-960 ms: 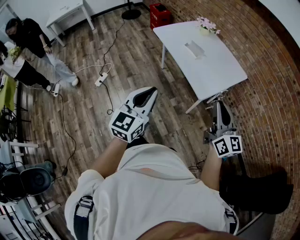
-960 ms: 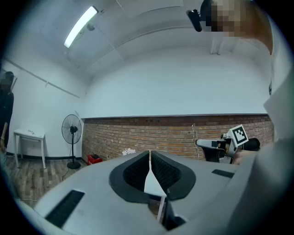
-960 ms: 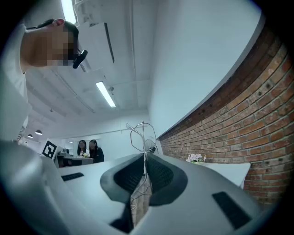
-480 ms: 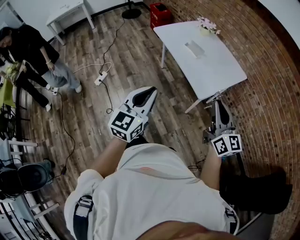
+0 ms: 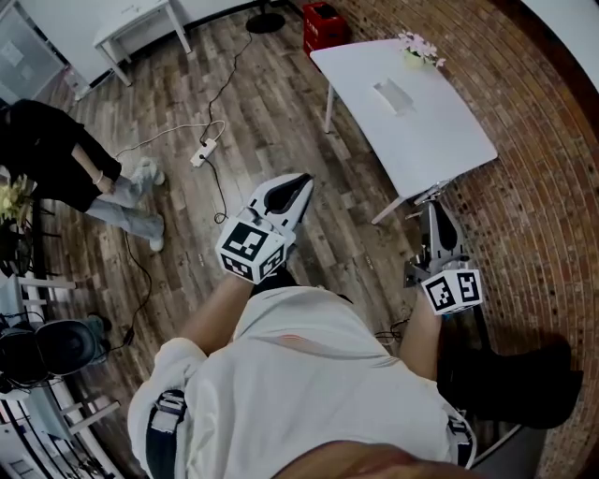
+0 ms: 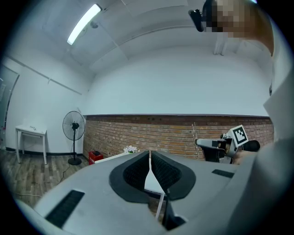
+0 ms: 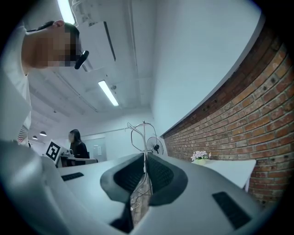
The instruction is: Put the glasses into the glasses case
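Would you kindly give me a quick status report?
Left gripper shut, empty. Right gripper shut, empty. Glasses not discernible; pale item on white table ahead.

White table [image 5: 412, 112], red crate [image 5: 321, 23], brown brick wall [image 5: 552, 206].

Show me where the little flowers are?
In the head view, the flowers stand at the far corner of the white table, upper right, next to the brick wall.
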